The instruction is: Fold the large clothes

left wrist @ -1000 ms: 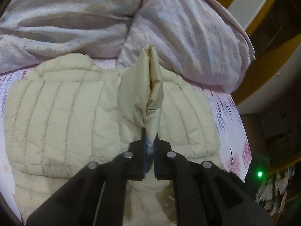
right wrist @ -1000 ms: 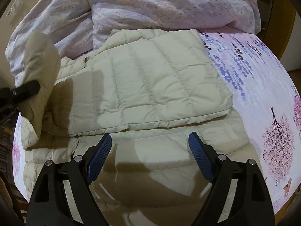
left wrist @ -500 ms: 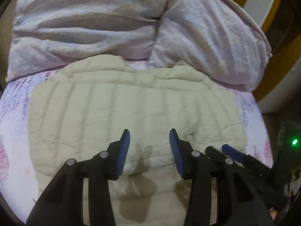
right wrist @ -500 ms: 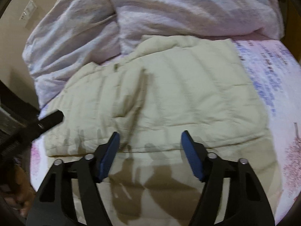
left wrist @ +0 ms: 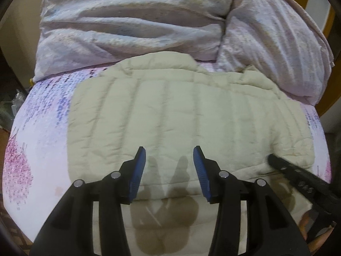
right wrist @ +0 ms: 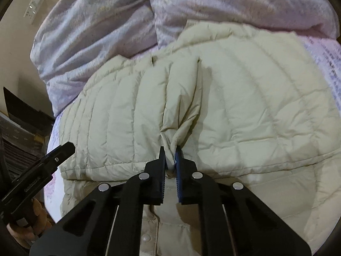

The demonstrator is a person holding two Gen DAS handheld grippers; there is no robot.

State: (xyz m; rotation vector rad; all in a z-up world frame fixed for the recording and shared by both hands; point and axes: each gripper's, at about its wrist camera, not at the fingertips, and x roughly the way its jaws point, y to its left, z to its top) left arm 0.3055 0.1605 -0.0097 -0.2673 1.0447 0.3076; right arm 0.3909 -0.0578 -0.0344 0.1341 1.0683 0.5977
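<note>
1. The cream quilted jacket (left wrist: pixel 187 123) lies flat across the middle of the bed, its far edge against the heaped duvet. A folded-over panel covers most of it, and a strip with a row of snaps shows at the near edge in the right wrist view.
2. The right gripper (right wrist: pixel 170 149) points steeply down at the near edge of the folded panel. Its jaws have just closed and are pressed together, pinching a ridge of jacket fabric that puckers up between the blue pads.
3. The left gripper (left wrist: pixel 169 157) hangs tilted down over the near middle of the jacket. Its jaws have just been opening; they stand apart with nothing between them, casting a shadow on the fabric.
4. In the right wrist view a hand (right wrist: pixel 25 224) grips the left tool at the near left. Small lettering on that tool is too blurred to read.
5. The bedsheet (left wrist: pixel 42 132) is white and pink with purple and pink tree prints.
6. The duvet (left wrist: pixel 132 21), pale lilac, is bunched along the far side.
7. A wall plate with switches (right wrist: pixel 34 7) sits on the beige wall at far left.
</note>
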